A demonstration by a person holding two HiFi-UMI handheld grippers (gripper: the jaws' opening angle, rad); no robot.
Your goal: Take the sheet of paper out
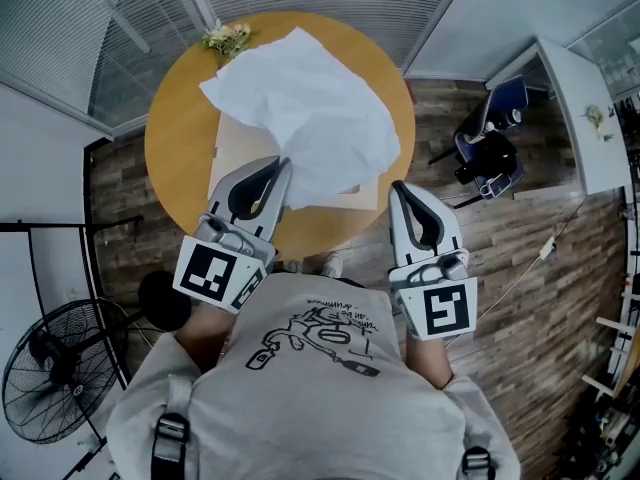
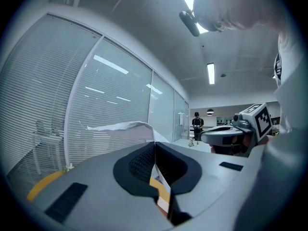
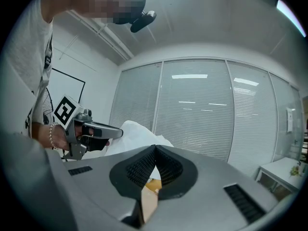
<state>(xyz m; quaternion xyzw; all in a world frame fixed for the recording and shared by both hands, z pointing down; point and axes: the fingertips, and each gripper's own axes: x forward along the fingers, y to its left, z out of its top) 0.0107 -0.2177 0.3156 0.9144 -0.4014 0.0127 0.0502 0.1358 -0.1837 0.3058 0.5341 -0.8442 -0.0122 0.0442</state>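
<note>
Both claws are pressed together: the left claw (image 1: 284,165) pinches the near edge of the sheet of paper (image 1: 310,118), which spreads ahead of it over the desk (image 1: 180,138); the right claw (image 1: 397,187) grips nothing. Pulled by that one edge, the sheet may tear or slip free if it snags on the tan envelope (image 1: 235,146) beneath.

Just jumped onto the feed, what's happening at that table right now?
A person stands at the round wooden table with a gripper in each hand. The left gripper is shut on the near edge of a crumpled white sheet of paper, which is raised above a flat tan cardboard piece lying on the table. The right gripper sits off to the sheet's right, jaws together with nothing between them. Whether the sheet is fully clear of the cardboard can't be told.
</note>
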